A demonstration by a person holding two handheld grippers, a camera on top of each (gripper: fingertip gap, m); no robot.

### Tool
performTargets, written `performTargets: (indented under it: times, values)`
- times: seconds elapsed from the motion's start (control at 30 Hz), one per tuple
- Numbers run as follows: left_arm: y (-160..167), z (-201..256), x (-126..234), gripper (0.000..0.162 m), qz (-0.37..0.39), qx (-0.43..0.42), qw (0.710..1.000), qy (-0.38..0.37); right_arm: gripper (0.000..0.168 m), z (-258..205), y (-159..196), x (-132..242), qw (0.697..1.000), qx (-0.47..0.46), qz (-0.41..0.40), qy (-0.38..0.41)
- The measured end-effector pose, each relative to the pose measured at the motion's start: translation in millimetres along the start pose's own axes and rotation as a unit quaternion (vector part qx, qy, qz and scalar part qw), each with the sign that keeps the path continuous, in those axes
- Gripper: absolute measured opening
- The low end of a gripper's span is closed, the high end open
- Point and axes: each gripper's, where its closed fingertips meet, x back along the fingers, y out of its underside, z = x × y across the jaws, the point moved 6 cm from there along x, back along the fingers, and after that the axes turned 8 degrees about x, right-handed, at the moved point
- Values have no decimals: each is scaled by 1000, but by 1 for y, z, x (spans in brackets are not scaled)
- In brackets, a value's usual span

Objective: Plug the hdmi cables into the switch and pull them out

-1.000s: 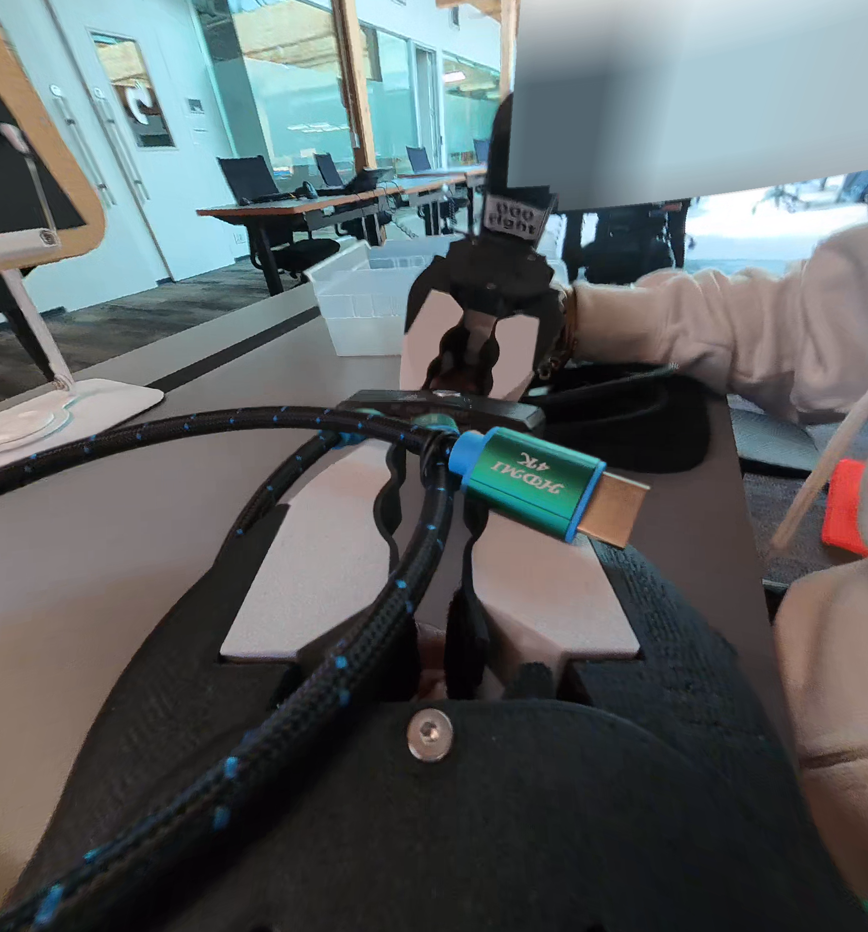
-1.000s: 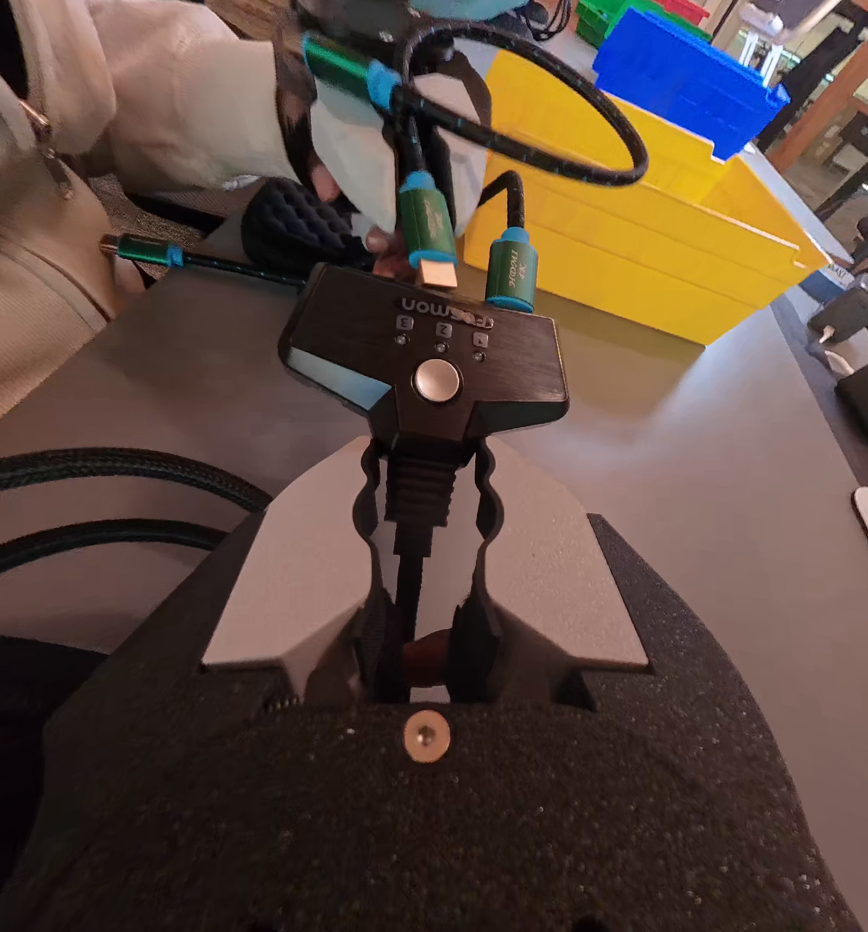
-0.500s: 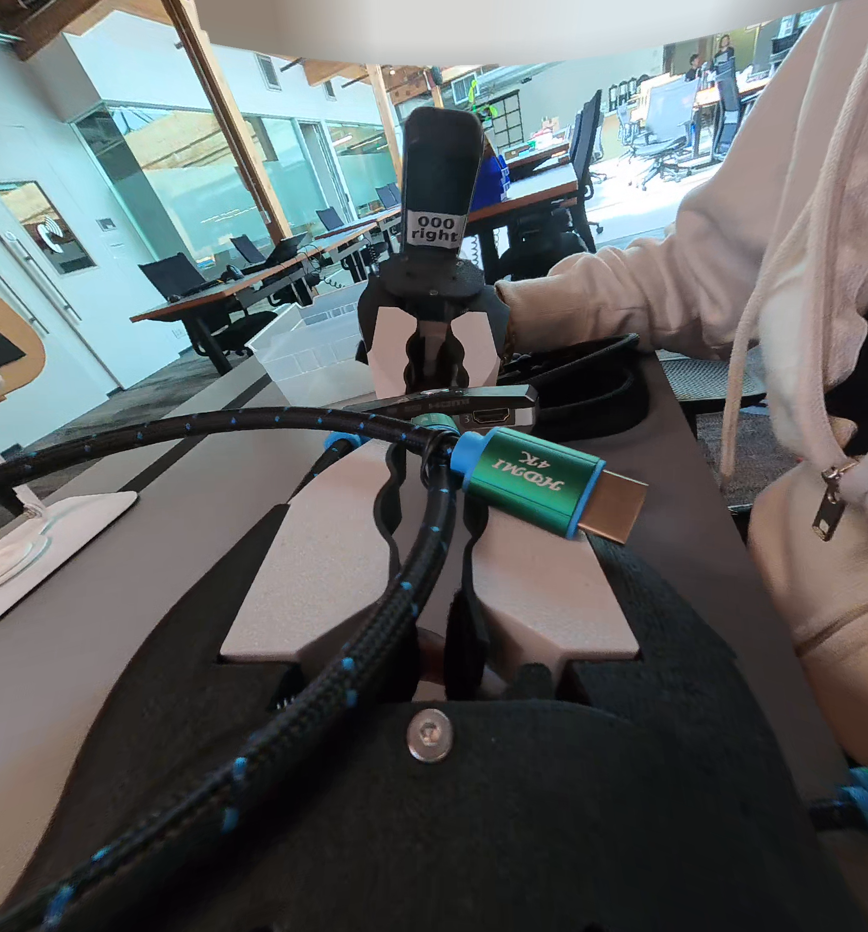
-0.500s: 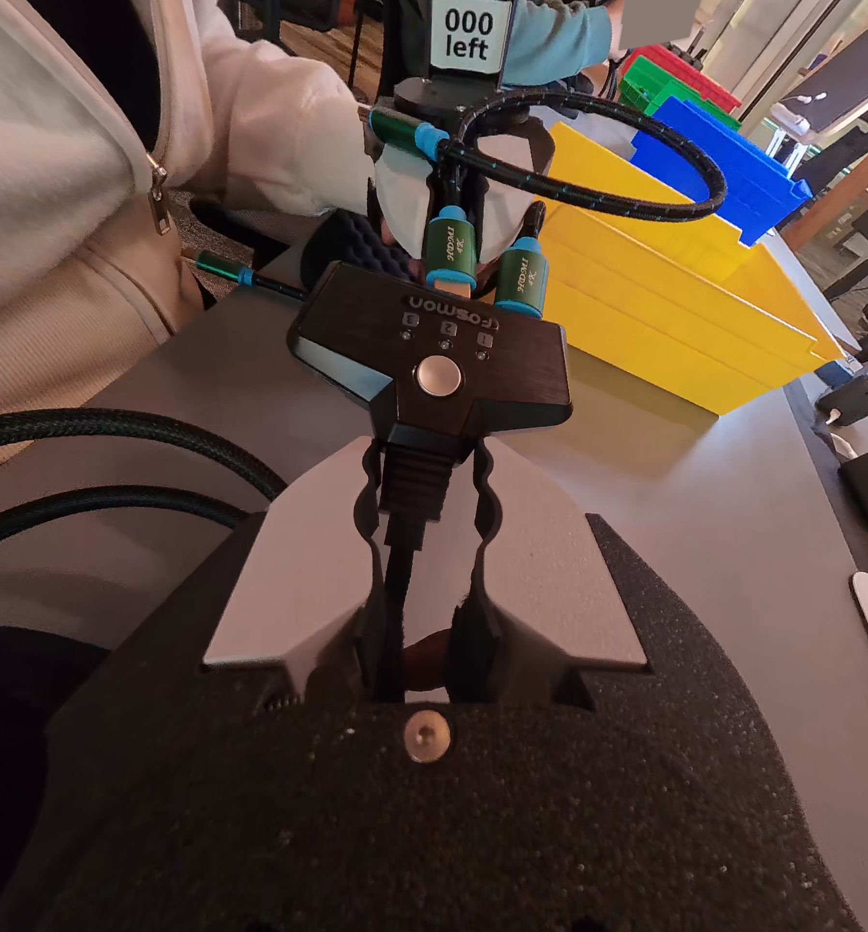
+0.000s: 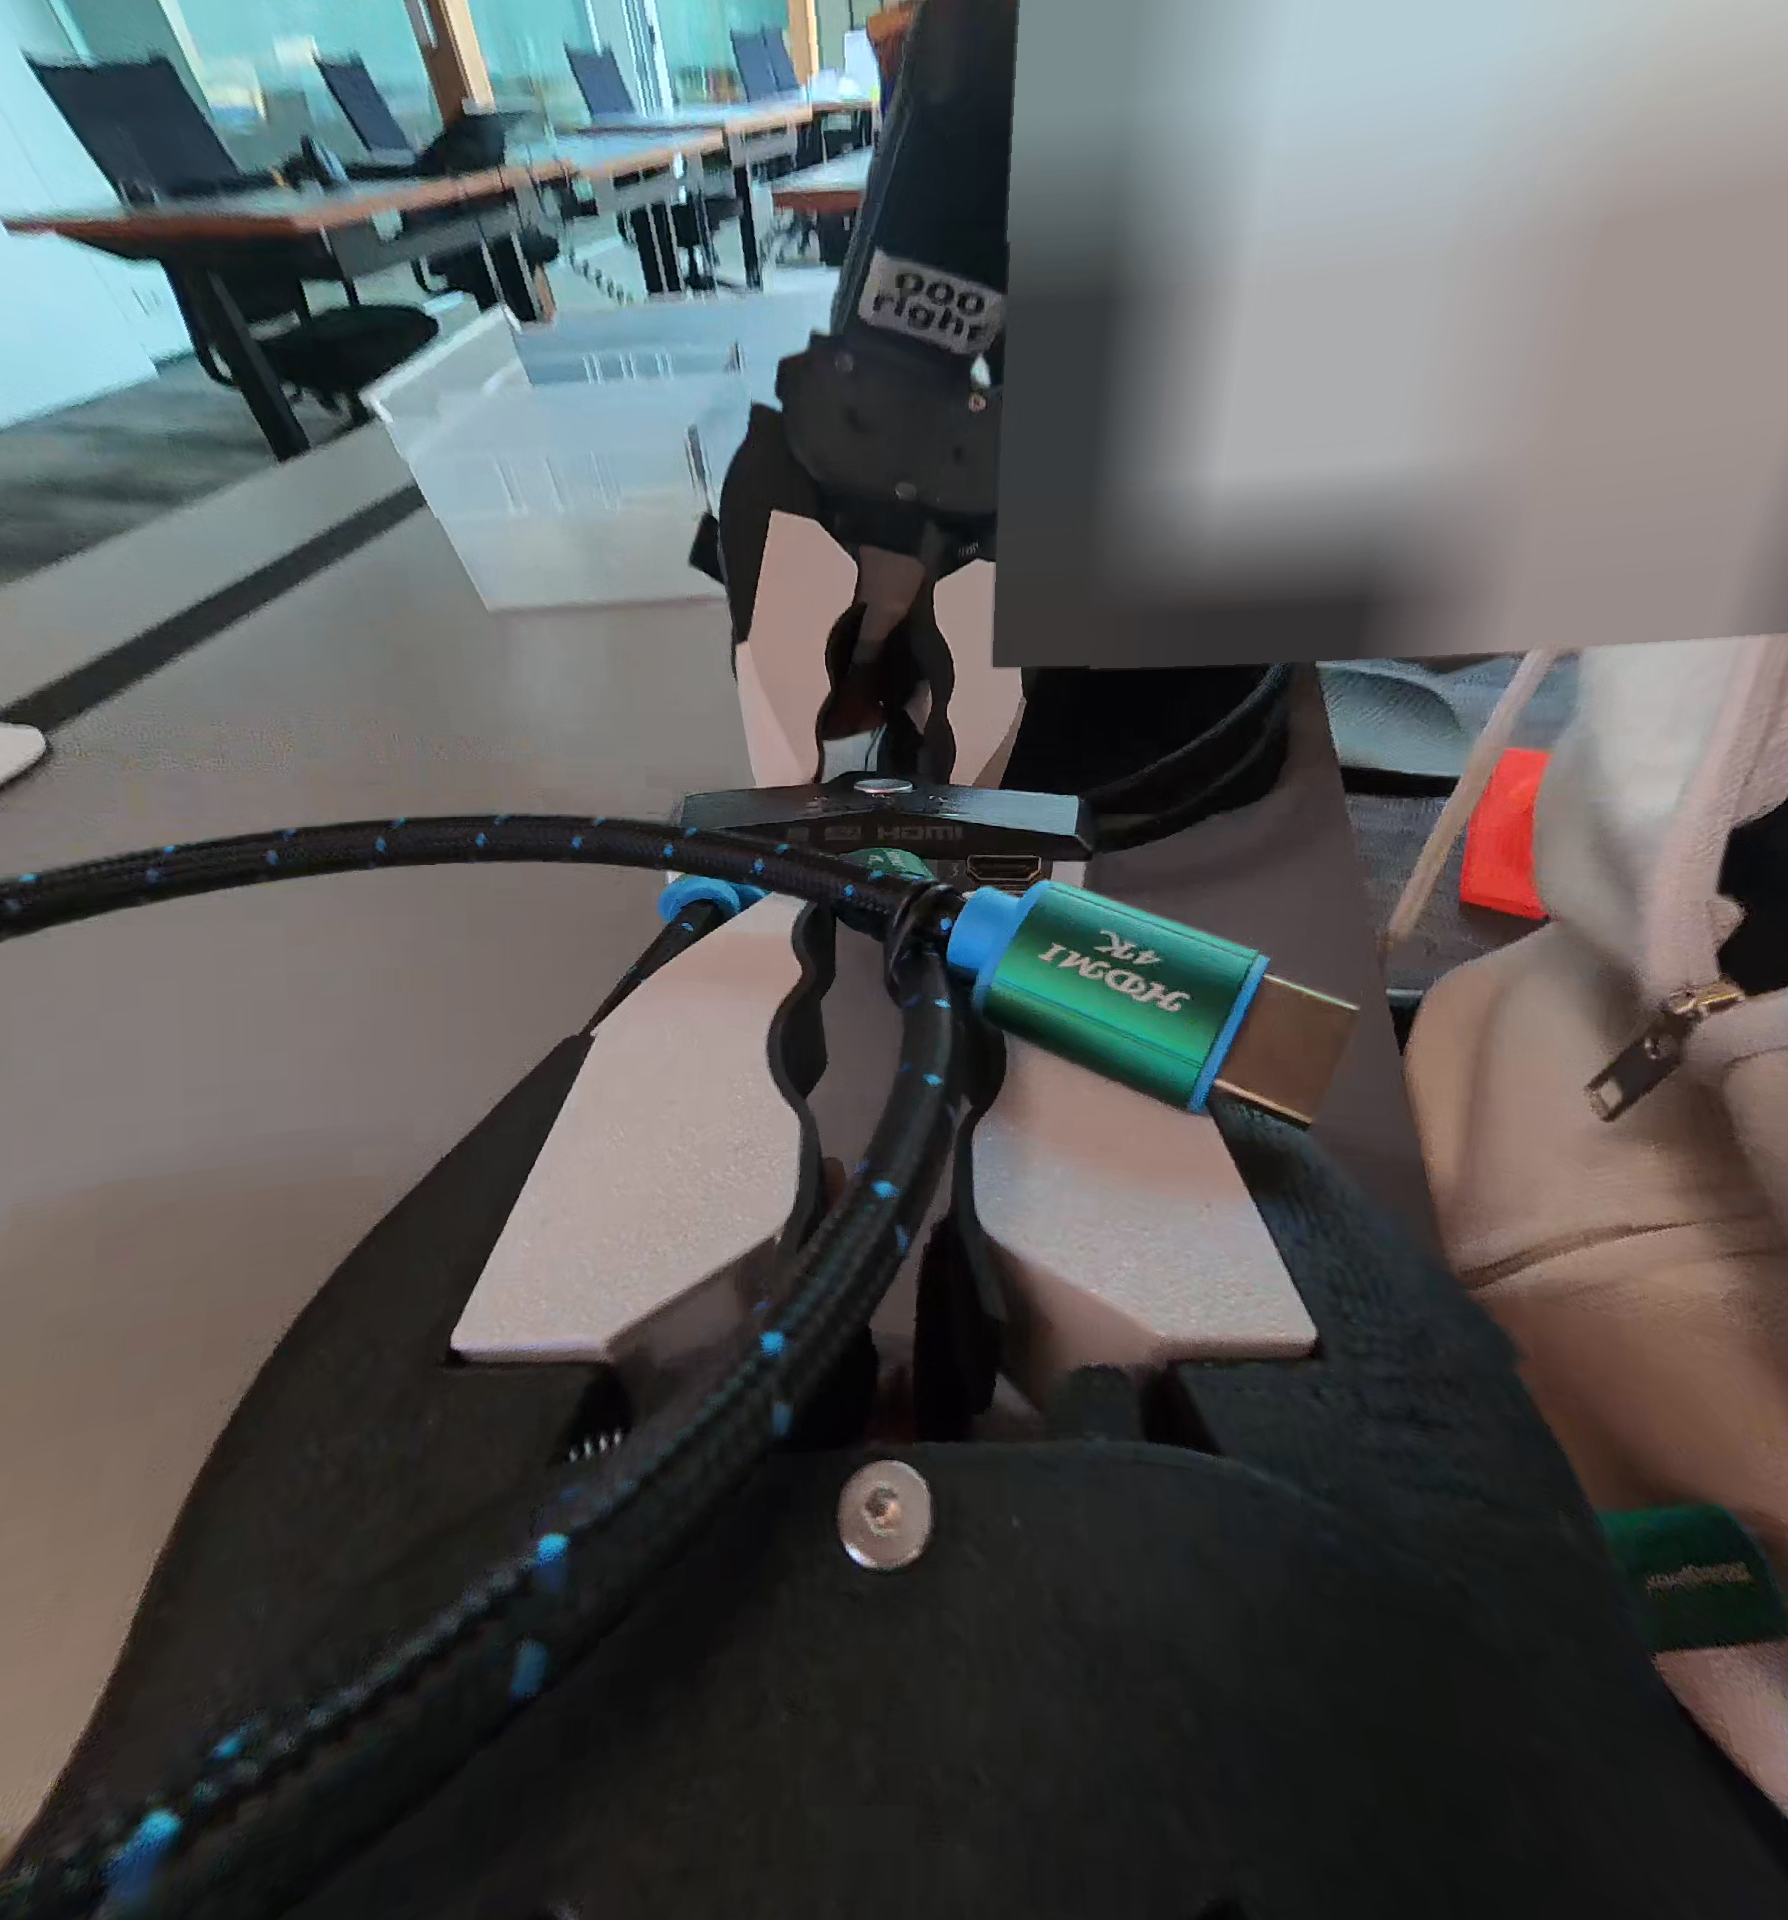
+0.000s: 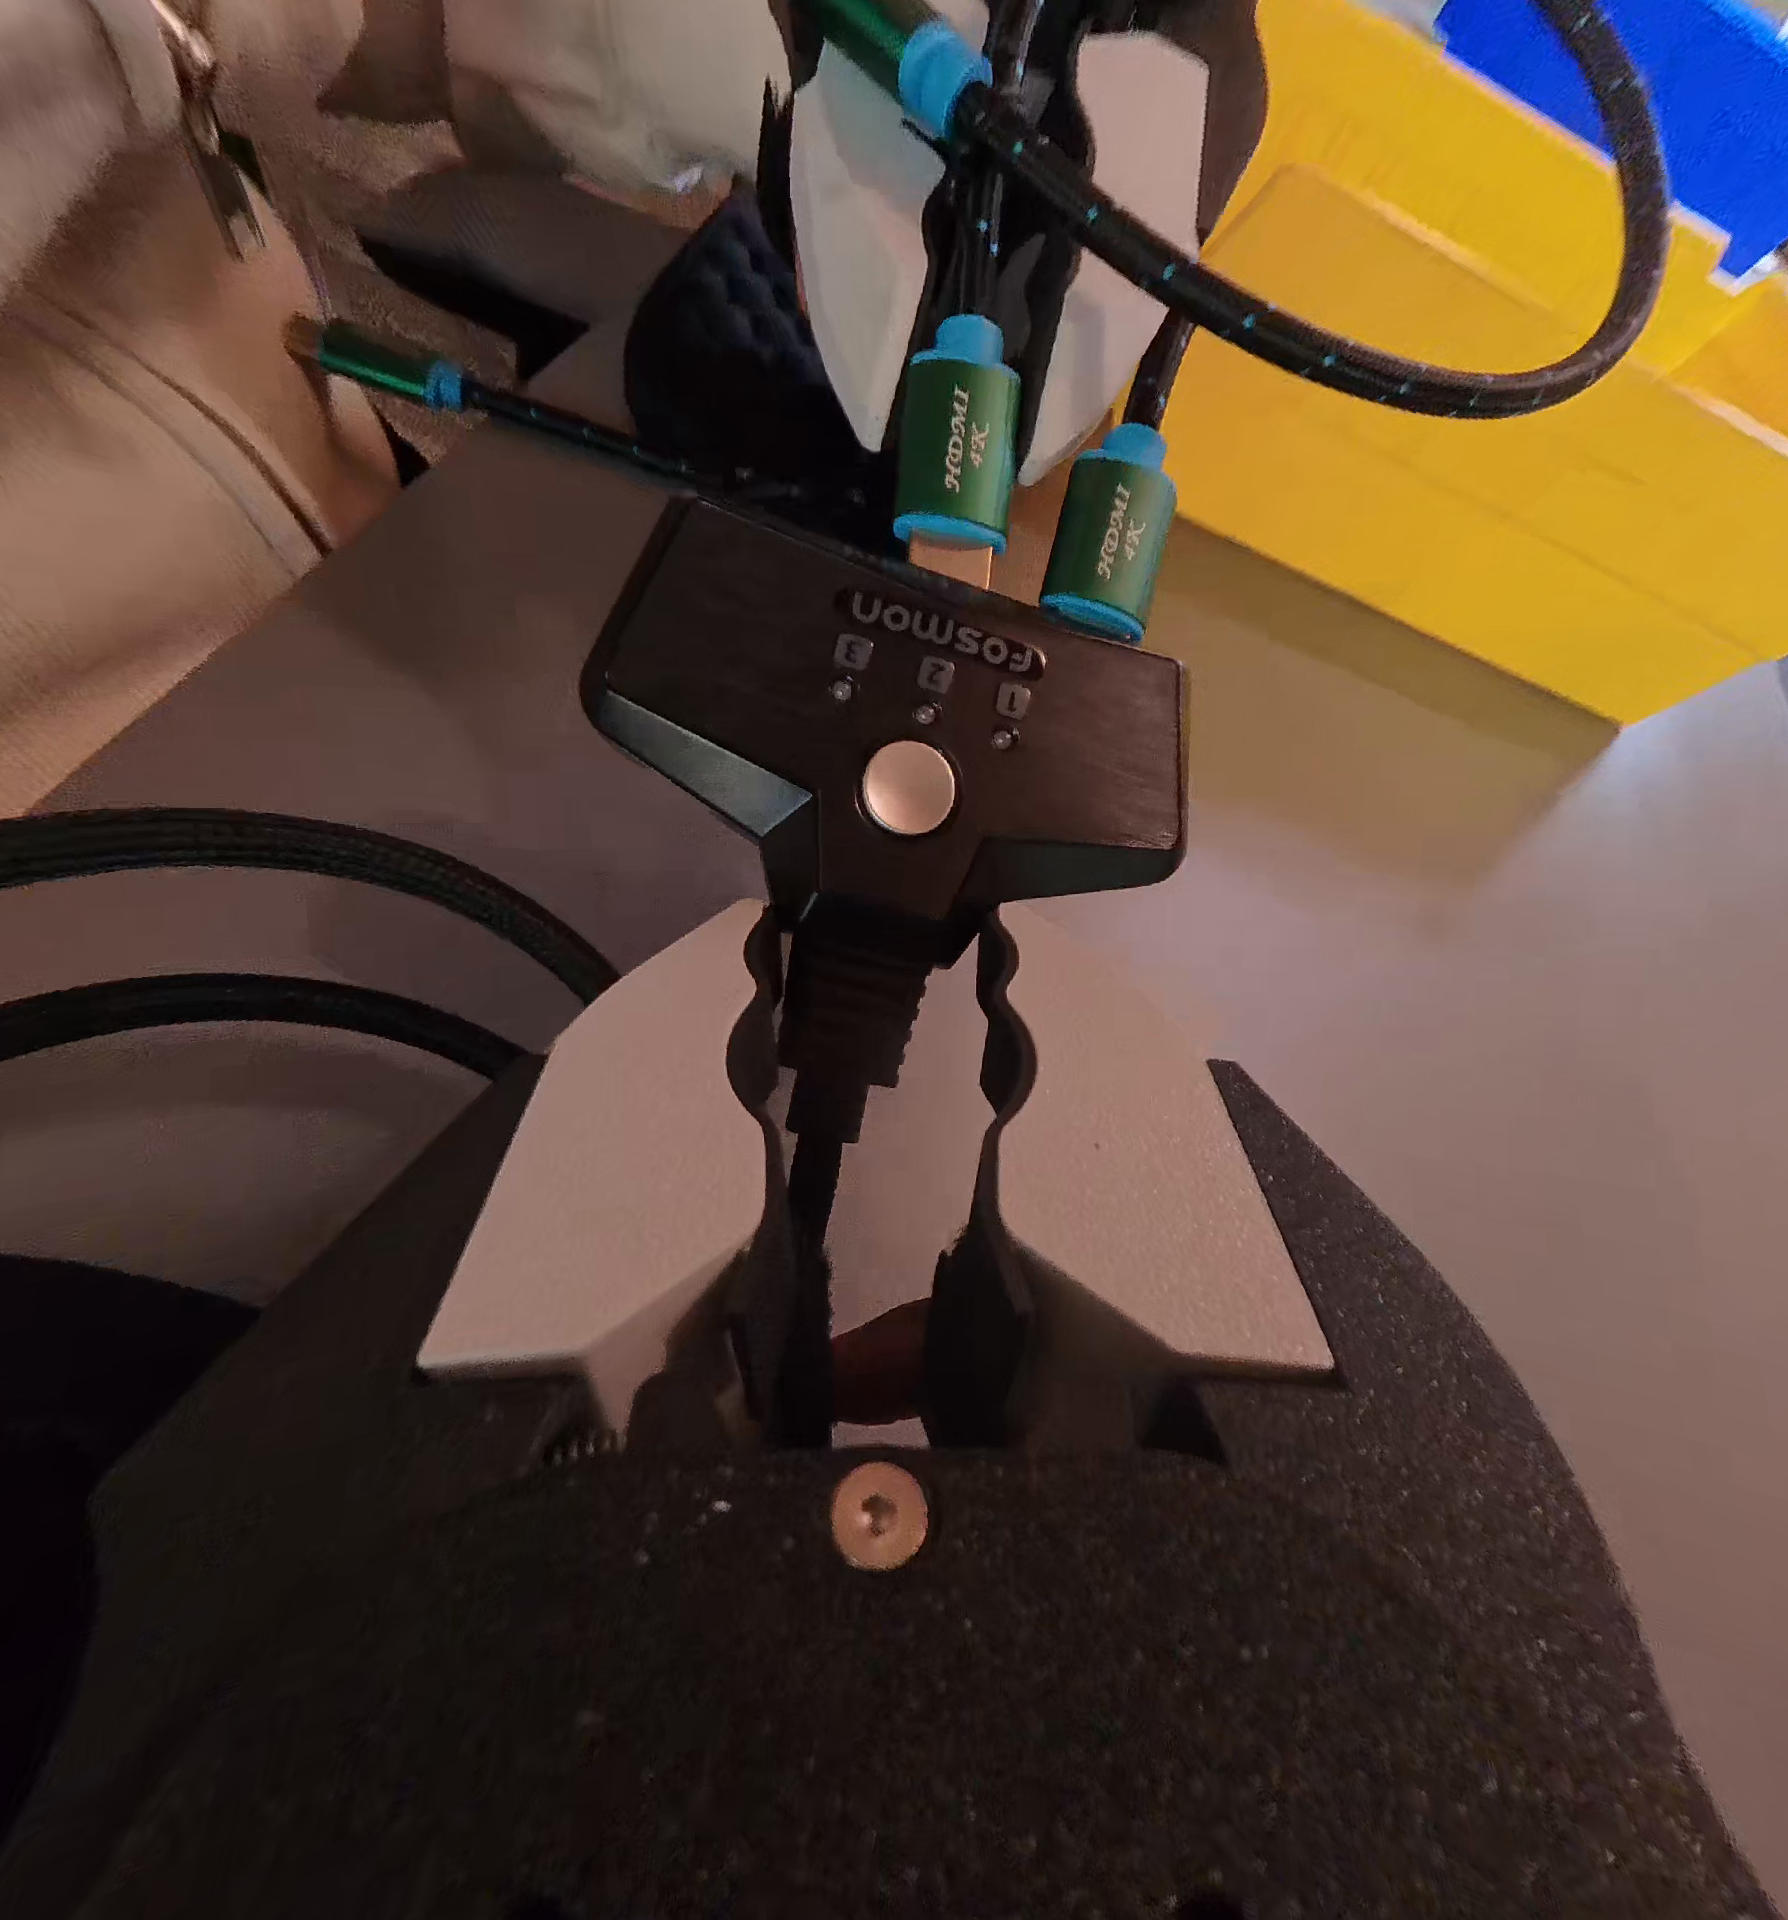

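Observation:
The black HDMI switch (image 6: 890,707) is held just above the grey table (image 6: 1492,1039); it also shows in the left wrist view (image 5: 885,821). My right gripper (image 6: 869,925) is shut on the switch's black tail cable (image 6: 848,997). My left gripper (image 5: 869,935) is shut on a braided cable (image 5: 869,1195) just behind its green plug (image 6: 957,447), whose gold tip (image 6: 957,561) shows at the middle port. A second green plug (image 6: 1113,540) sits in the port beside it. The held cable's other plug (image 5: 1129,1008) lies loose over my left gripper's right finger.
Yellow bins (image 6: 1441,416) and a blue bin (image 6: 1700,104) stand behind the switch. A third green plug (image 6: 381,364) lies at the table edge by the person's beige hoodie (image 6: 90,468). A clear plastic bin (image 5: 557,468) stands behind the right gripper. Black cables (image 6: 246,935) loop at the left. My right fingertips sit around 8 cm from my left ones.
The held plug was outside the middle port a second ago and pushed fully in half a second ago. Now its gold tip shows again. The second plug stayed in.

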Motion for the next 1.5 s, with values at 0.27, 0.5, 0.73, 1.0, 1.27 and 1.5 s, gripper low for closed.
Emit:
performTargets:
  times: [0.27,0.5,0.73,1.0,1.27,1.5]
  values:
    - [18,-7,-8,20,-118,36,992,9,36,-9,19,-14,999,3,-41,-25]
    - [22,-10,-11,21,-119,19,993,4,36,-8,23,-17,998,-5,-53,-41]
    - [25,-12,-17,22,-152,-3,987,-56,37,-6,25,-17,997,-33,-64,-39]
    - [22,-7,-12,1,-138,24,990,12,37,-4,17,-7,1000,-19,6,-19]
    - [38,0,-13,29,-238,-30,970,-32,37,-4,30,-6,998,-13,-50,-22]
    - [16,21,15,23,-137,-118,979,-92,37,-1,35,-1,996,-21,-85,-25]
